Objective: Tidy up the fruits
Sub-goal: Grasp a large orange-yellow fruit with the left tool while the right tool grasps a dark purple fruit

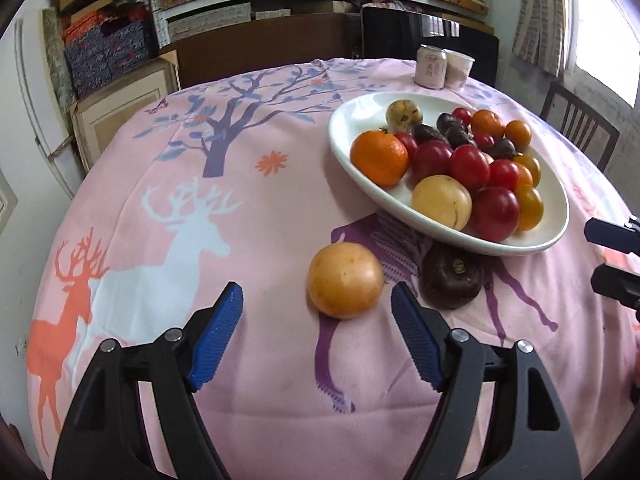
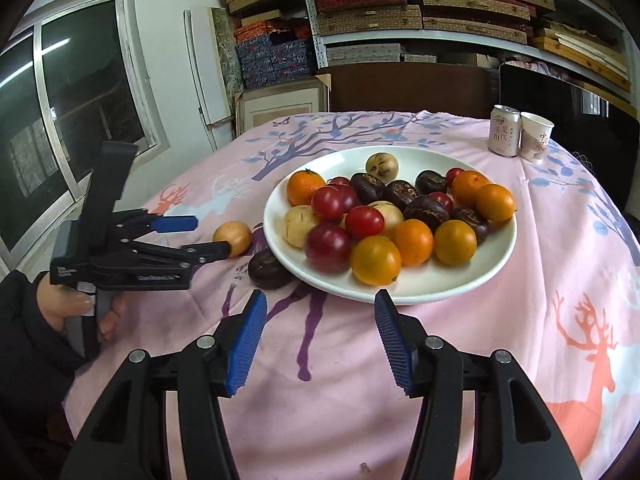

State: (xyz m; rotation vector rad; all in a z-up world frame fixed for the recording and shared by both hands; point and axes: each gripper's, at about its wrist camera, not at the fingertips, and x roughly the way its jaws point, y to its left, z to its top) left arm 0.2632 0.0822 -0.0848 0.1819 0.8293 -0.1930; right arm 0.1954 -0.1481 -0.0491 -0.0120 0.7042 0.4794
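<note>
Left gripper (image 1: 316, 304): fingers standing wide, flanking yellow fruit (image 1: 345, 280) | yellow fruit: lying just beside white plate (image 2: 496, 256) | right gripper (image 2: 320, 312): fingers standing wide, empty, facing plate rim

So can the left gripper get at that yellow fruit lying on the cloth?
Probably yes. The left gripper is open, the yellow fruit sits just ahead between its fingers, and nothing lies between. The dark fruit beside it stands apart.
</note>
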